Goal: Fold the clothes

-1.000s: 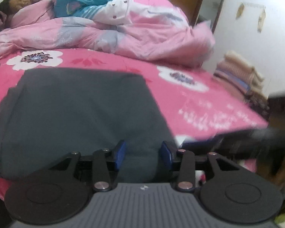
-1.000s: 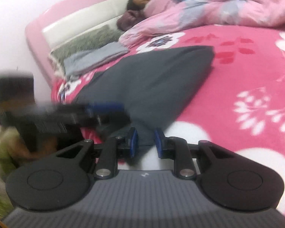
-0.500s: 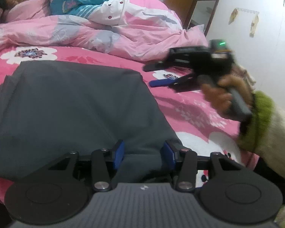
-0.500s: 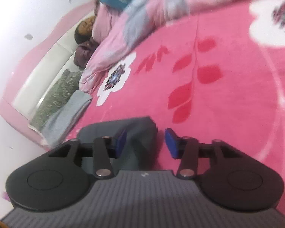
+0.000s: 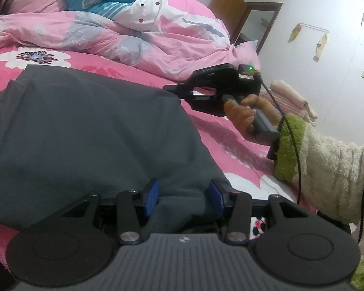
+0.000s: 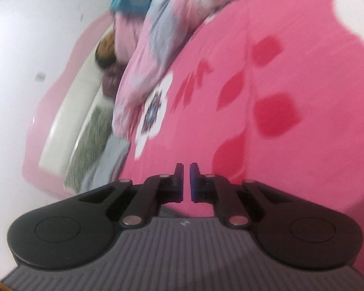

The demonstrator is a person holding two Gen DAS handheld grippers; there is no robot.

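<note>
Dark grey garment [image 5: 89, 131] lies spread flat on the pink floral bedspread [image 5: 233, 143], near edge at the bed's front, prob laid out so the fold lines are easy to reach. Left gripper [image 5: 183, 197] sits low at that near edge w/ a bunch of the grey fabric between its blue pads [image 5: 151, 195]; jaws about half apart, cloth fills the gap, looks like it's pinching the hem to pin or lift that side. Right gripper [image 5: 176, 89], held by a hand [image 5: 248, 114] in a fuzzy cream sleeve [image 5: 327, 169], is at the garment's far right corner. In its own view its jaws are closing, only a narrow slit left, nothing seen between them, just bedspread beyond; can't tell if it caught the corner. Rumpled pink duvet [image 5: 133, 34] at back w/ a person lying under it, well apart from the garment. Fold not yet made, I'd judge.
</note>
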